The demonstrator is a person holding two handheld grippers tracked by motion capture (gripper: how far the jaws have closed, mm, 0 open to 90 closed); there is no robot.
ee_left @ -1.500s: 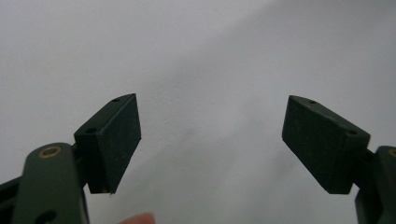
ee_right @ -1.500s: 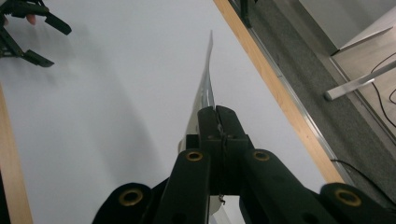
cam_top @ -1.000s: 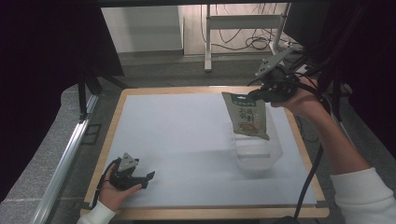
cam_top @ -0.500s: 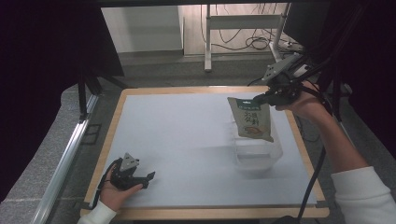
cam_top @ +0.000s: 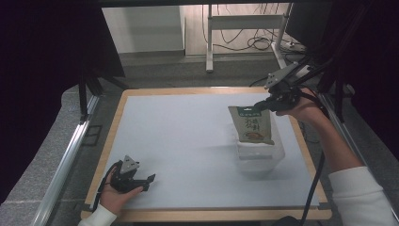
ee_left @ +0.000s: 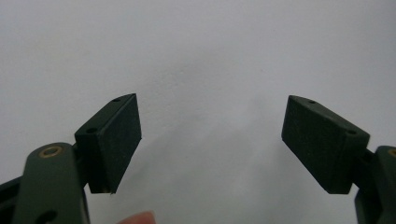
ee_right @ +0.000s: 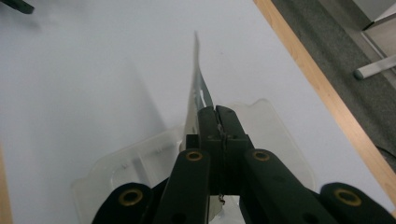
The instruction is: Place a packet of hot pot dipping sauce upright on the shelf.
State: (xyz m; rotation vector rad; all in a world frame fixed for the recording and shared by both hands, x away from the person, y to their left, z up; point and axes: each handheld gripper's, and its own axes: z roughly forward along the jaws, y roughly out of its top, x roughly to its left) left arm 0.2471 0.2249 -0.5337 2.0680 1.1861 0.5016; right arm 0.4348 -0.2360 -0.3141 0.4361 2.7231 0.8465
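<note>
A tan and green printed snack pouch [cam_top: 253, 125] is held by its green top edge between the closed jaws of the right gripper [cam_top: 266, 101]; in the right gripper view the pouch [ee_right: 198, 91] is seen edge-on, running straight ahead from the pinched fingertips. The pouch hangs upright, its lower part inside a clear rectangular plastic container [cam_top: 258, 155] that stands directly below the fingers on the white table surface [cam_top: 179, 136]. Whether the bottom of the pouch touches the container floor cannot be told. In the right gripper view the translucent rim of the container [ee_right: 140, 158] is seen on both sides of the jaws, beneath them.

The left gripper [cam_top: 143, 181] is held low at the near left corner of the table, well apart from the pouch and container. Its jaws are spread wide, with nothing between the pads [ee_left: 116, 140]; bare white table surface lies ahead of them. A fingertip [ee_left: 137, 218] is visible at the bottom edge of the left gripper view, behind the pads.

The wooden table border [cam_top: 202, 90] is seen beyond the right gripper.
</note>
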